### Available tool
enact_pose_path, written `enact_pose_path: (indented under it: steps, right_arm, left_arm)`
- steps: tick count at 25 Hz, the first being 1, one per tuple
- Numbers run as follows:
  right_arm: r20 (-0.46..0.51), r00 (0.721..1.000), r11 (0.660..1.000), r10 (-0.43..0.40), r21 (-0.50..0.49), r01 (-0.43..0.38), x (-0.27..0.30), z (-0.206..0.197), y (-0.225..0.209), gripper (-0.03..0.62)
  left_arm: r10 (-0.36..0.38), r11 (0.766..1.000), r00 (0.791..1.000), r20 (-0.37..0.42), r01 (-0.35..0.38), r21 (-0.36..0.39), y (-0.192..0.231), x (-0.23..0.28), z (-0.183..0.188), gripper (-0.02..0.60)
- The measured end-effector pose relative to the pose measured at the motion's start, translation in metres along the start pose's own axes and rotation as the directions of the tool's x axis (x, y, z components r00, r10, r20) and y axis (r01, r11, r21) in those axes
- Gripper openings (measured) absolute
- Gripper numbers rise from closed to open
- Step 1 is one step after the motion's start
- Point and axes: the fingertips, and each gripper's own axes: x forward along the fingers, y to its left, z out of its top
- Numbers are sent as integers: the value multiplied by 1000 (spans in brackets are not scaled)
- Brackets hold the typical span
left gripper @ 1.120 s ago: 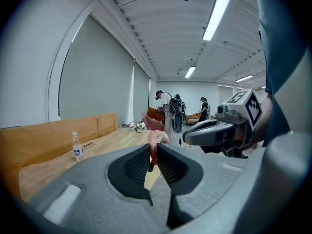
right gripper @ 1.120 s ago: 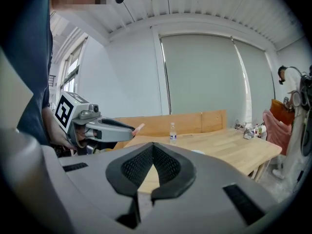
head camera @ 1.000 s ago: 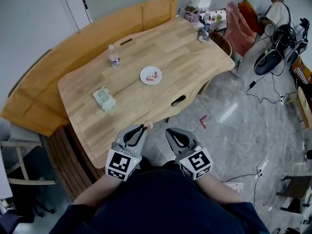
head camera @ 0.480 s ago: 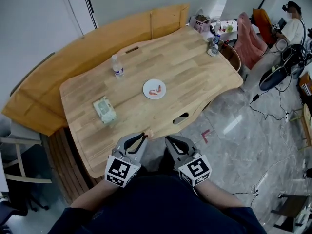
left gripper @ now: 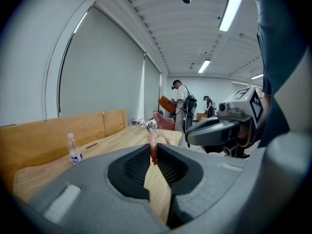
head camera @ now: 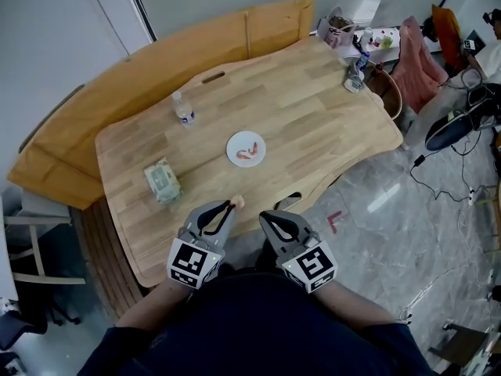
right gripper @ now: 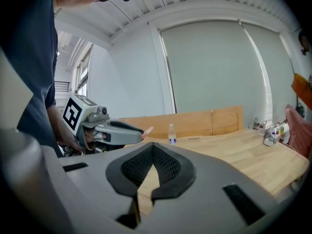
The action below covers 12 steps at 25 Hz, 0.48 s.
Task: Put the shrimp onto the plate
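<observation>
My left gripper (head camera: 232, 204) is shut on a pink shrimp (head camera: 237, 201), held just past the table's near edge; in the left gripper view the shrimp (left gripper: 155, 144) sticks up from between the closed jaws. The white plate (head camera: 246, 148) lies mid-table, farther out, with two shrimps (head camera: 247, 151) on it. My right gripper (head camera: 264, 217) is shut with nothing in it, beside the left one. The right gripper view shows the left gripper (right gripper: 145, 130) with the shrimp tip (right gripper: 147, 129).
A water bottle (head camera: 183, 110) stands at the table's far left. A green wipes pack (head camera: 162, 182) lies near the left edge. Clutter (head camera: 356, 53) sits at the far right corner of the wooden table (head camera: 313, 108). A wooden bench (head camera: 156, 69) curves behind it.
The view has shifted a little, with the table now closer. Both grippers stay low near me, the left still gripping the shrimp.
</observation>
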Motion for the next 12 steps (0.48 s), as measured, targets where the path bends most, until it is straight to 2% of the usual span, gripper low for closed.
enact_pose_path:
  steps: [12]
  right_arm:
    - [-8,999,998,41,43,-40,11,-6,-61,9]
  left_arm:
    - [79,997,996,-52,-78,19,50,80,-13,46]
